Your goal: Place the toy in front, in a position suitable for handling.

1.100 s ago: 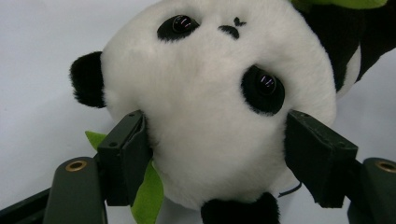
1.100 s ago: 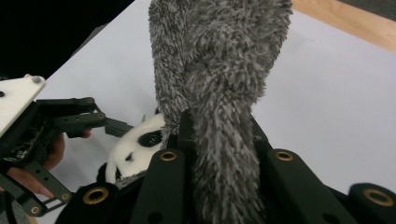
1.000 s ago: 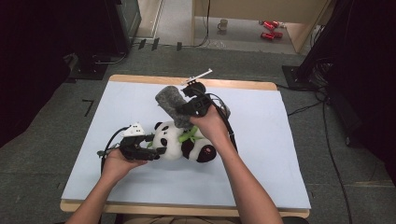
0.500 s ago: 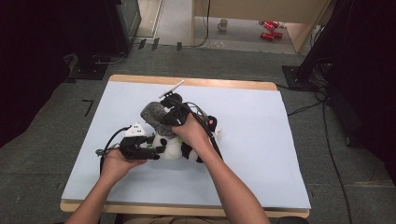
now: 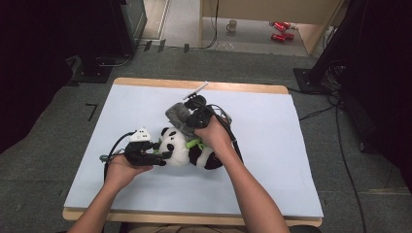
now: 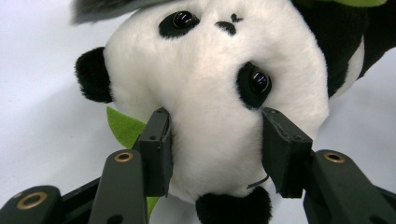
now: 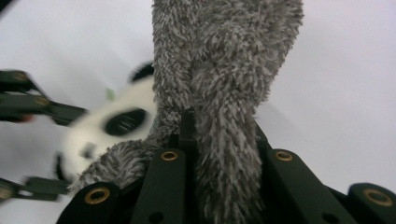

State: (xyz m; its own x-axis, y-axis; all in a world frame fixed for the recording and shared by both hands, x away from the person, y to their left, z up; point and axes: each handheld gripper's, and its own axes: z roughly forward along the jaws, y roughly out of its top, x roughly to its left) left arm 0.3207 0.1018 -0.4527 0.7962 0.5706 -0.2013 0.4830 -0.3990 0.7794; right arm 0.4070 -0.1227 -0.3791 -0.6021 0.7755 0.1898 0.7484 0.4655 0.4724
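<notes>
Where pale blue table [image 5: 272, 160] meets grey floor [image 5: 48, 174], left hand-held gripper [image 6: 215, 149] just closing, clamping panda [image 6: 210, 84]; right hand-held gripper [image 7: 219, 140] pinching grey plush [image 7: 224, 70]

The plush panda [image 5: 187, 149] lies near the middle of the surface [image 5: 301, 160]; the fuzzy cloth [image 5: 176, 115] lies just behind it, touching its head; the left hand-held gripper [image 5: 160, 156] sits at the panda's left side, the right hand-held gripper [image 5: 187, 121] behind it, on the cloth.
</notes>
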